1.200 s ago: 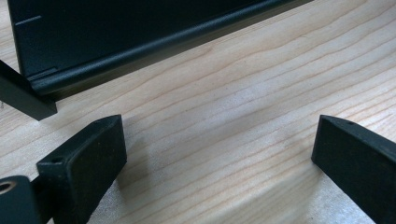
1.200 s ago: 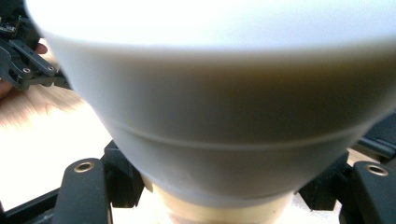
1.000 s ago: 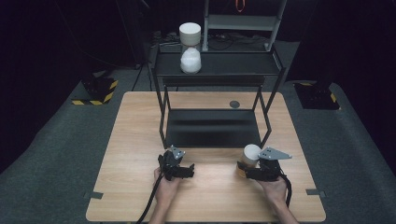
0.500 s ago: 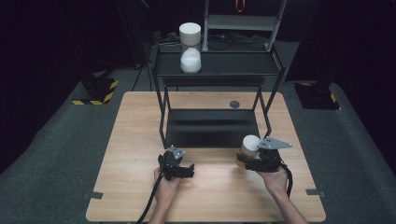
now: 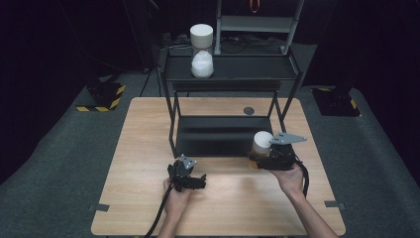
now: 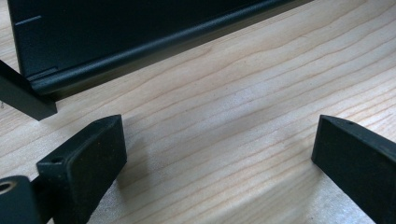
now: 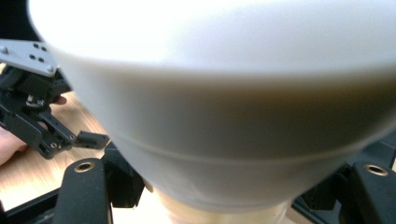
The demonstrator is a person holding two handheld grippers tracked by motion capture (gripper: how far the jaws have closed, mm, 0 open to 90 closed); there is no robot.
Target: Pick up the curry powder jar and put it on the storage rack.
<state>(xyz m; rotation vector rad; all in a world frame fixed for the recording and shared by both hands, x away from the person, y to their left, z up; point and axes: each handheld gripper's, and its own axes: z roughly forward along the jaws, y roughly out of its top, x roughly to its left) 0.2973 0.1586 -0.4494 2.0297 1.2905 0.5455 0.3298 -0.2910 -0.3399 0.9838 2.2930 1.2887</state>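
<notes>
Above table (image 5: 148, 148), cup (image 5: 261, 143) in right tool (image 5: 253, 159)

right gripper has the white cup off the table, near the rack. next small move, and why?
Probably carry it on up and forward toward the black metal rack's top shelf. The right gripper is shut on the white-lidded cup with a tan base, level with the lower shelf, while two similar white containers already sit stacked up top. The left gripper rests open.

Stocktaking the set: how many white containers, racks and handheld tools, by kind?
White containers: 3, upper shelf cup, lower shelf cup, held cup
Black racks: 1
Tools: 2, left tool, right tool
Total: 6
</notes>
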